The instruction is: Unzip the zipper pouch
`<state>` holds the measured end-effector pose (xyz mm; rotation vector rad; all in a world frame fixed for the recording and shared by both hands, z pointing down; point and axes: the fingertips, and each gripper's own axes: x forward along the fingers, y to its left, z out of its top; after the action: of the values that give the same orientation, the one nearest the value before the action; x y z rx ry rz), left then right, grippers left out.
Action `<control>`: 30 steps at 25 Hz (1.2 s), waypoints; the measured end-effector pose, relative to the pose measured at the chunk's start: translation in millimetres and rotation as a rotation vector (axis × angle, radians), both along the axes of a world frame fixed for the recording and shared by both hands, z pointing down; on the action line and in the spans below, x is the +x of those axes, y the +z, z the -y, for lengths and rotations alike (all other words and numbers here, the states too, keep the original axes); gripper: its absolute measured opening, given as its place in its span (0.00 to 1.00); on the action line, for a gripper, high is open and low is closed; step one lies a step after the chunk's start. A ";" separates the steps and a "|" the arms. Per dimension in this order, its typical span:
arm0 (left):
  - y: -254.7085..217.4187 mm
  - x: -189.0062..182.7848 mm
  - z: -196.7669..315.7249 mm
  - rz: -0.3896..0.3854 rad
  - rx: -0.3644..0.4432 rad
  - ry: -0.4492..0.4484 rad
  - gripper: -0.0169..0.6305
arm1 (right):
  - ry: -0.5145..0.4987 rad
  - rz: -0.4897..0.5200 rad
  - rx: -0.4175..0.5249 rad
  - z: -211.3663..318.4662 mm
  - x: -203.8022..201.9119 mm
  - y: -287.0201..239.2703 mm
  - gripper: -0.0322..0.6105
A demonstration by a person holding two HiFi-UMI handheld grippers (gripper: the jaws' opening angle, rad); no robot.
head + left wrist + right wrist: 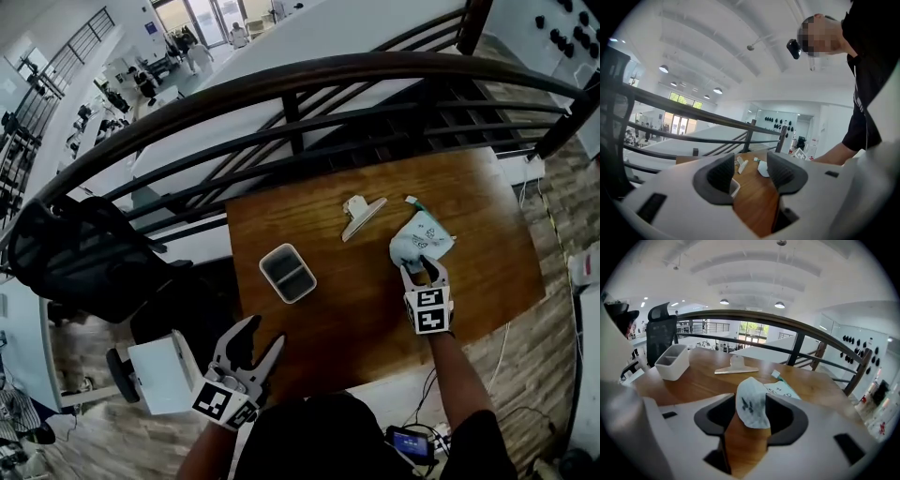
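The zipper pouch [419,239] is white with small dark drawings and lies on the right part of the wooden table [356,309]. Its teal zipper end with a white tab [776,374] points away from me. My right gripper [424,272] is at the pouch's near end. In the right gripper view that end of the pouch [751,401] stands up between the jaws of the right gripper [750,414], which are parted and not pressing on it. My left gripper [251,352] hovers open by the table's front left edge with nothing between its jaws [751,171].
A white two-compartment box [288,273] sits on the left part of the table, and a white clip [359,216] lies behind it towards the middle. A dark railing [281,103] runs along the far edge. A black chair [84,253] stands at the left.
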<state>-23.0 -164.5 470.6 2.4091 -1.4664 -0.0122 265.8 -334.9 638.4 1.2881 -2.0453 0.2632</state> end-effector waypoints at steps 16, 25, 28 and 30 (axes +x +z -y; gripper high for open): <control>6.9 -17.9 -11.6 0.000 -0.023 0.020 0.37 | 0.031 -0.001 0.015 -31.5 -32.4 5.2 0.05; 2.8 -10.8 -14.1 -0.011 -0.005 0.098 0.37 | -0.087 0.013 -0.010 -101.7 -76.7 2.7 0.05; 1.3 -7.8 -14.7 -0.012 -0.002 0.127 0.37 | -0.088 0.032 -0.036 -120.3 -83.2 0.5 0.06; -0.8 -3.9 -15.9 -0.023 -0.007 0.139 0.37 | -0.088 0.048 -0.062 -135.0 -86.7 0.3 0.06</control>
<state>-26.9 -148.6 469.8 2.4905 -1.2844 -0.0030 179.1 -199.9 638.8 1.1616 -2.1118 0.3170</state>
